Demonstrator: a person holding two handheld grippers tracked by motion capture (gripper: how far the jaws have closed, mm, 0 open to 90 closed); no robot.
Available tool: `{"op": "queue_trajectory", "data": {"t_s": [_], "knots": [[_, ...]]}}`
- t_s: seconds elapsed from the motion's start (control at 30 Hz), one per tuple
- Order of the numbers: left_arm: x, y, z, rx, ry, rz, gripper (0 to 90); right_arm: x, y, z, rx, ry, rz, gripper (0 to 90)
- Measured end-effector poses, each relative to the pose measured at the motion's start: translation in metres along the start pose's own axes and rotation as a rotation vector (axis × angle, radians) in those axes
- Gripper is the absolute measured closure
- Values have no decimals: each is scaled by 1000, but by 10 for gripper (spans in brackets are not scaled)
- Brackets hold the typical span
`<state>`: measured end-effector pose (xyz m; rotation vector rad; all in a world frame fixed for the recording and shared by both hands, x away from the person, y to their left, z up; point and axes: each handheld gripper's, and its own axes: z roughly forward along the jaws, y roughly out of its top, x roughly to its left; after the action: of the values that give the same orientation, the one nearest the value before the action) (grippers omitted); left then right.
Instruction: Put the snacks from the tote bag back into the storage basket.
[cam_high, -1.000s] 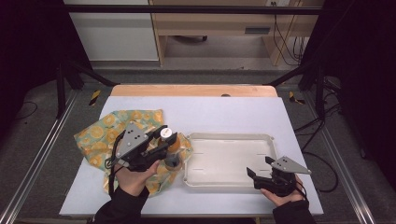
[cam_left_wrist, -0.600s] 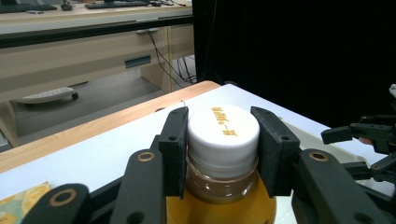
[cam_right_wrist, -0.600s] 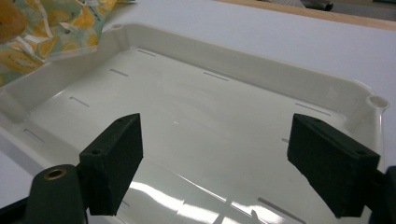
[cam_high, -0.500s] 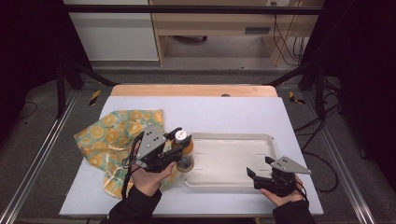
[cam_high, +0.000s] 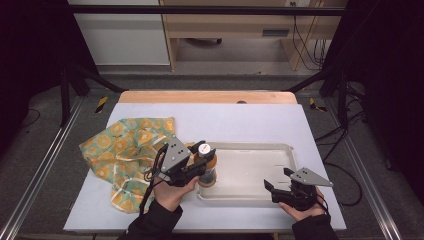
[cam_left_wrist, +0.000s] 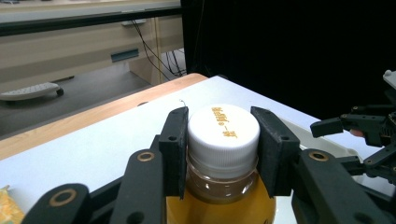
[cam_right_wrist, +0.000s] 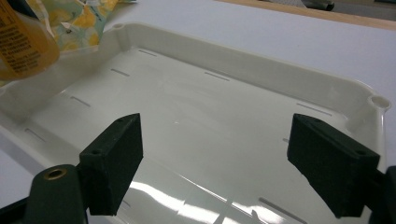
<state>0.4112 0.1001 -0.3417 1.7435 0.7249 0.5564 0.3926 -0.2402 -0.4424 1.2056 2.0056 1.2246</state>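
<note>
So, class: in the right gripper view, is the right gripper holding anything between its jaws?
No: the right gripper has its jaws wide apart over the bare floor of the white tray.

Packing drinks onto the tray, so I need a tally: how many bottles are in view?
1. The bottle, white-capped with orange drink, is clamped in the left tongs at the left end of the white tray. More could be hidden under the patterned cloth.

Hand-held gripper jaws wide apart over white tray; orange bottle at tray's far-left corner.
</note>
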Motion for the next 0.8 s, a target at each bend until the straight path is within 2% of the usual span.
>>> {"op": "queue_trajectory", "data": {"t_s": [0.57, 0.8], "knots": [[-3, -25, 16, 47, -24, -30, 586, 1, 0, 0, 4, 3, 0, 185], [-4, -33, 22, 75, -21, -27, 585, 0, 0, 1, 4, 2, -4, 184]]}}
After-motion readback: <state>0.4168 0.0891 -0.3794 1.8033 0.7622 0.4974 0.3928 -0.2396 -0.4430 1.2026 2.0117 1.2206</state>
